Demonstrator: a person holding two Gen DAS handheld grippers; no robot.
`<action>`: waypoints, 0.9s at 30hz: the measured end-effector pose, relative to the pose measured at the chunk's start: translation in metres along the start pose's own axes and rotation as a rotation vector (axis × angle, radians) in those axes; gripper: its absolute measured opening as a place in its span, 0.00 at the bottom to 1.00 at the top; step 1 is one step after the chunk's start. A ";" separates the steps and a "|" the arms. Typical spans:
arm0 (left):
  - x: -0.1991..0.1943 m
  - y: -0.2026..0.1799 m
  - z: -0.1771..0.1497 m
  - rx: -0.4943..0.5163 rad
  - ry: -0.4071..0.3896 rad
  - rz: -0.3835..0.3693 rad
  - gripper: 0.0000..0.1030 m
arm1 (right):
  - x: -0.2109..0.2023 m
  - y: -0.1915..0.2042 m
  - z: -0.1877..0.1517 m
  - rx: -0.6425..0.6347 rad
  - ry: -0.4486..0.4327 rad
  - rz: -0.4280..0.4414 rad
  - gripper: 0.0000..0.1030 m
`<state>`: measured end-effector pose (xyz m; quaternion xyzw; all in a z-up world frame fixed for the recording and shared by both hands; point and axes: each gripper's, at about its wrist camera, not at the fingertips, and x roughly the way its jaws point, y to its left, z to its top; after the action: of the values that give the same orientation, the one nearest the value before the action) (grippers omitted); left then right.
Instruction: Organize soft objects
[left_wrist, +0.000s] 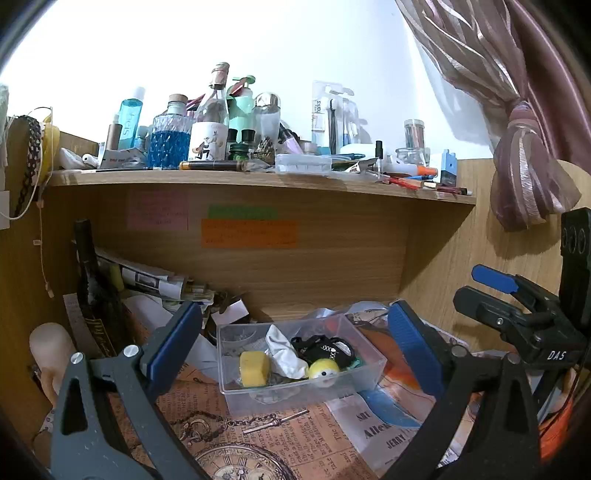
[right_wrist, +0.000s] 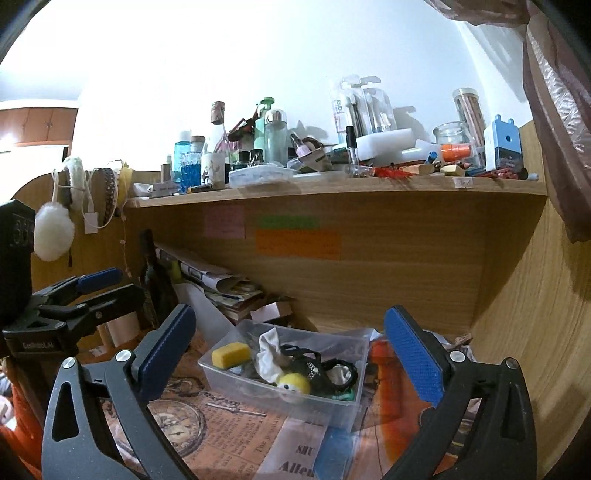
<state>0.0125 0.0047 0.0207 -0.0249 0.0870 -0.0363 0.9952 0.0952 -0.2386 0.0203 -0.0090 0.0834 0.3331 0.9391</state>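
A clear plastic box (left_wrist: 373, 363) (right_wrist: 343, 408) stands on the desk under the shelf. It holds a yellow sponge (left_wrist: 254, 368) (right_wrist: 231, 354), a white cloth (left_wrist: 284, 350) (right_wrist: 267, 356), a black strap (left_wrist: 325, 349) (right_wrist: 317, 365) and a yellow ball toy (left_wrist: 324, 371) (right_wrist: 294, 384). My left gripper (left_wrist: 295, 343) is open and empty, its jaws wide on either side of the box. My right gripper (right_wrist: 290, 350) is also open and empty in front of the box. Each gripper shows in the other's view, the right (left_wrist: 517, 306) and the left (right_wrist: 81, 295).
A wooden shelf (left_wrist: 258, 179) (right_wrist: 332, 188) above is crowded with bottles and jars. A dark bottle (left_wrist: 92, 280) (right_wrist: 153, 284) and stacked papers (left_wrist: 155, 282) stand at the back left. Printed paper (left_wrist: 288, 439) covers the desk. A curtain (left_wrist: 524, 129) hangs right. White earmuffs (right_wrist: 55, 229) hang left.
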 end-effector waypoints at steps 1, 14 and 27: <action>0.000 0.000 0.000 0.001 0.000 0.001 0.99 | -0.001 0.001 0.000 0.001 -0.001 -0.001 1.00; 0.001 0.000 -0.001 -0.003 0.005 0.007 0.99 | -0.001 0.001 -0.001 0.007 0.002 -0.001 1.00; 0.001 -0.002 -0.001 -0.003 0.008 0.013 1.00 | 0.000 0.001 -0.001 0.007 0.004 -0.002 1.00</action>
<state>0.0135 0.0025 0.0191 -0.0255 0.0911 -0.0298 0.9951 0.0940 -0.2380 0.0196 -0.0063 0.0864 0.3319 0.9393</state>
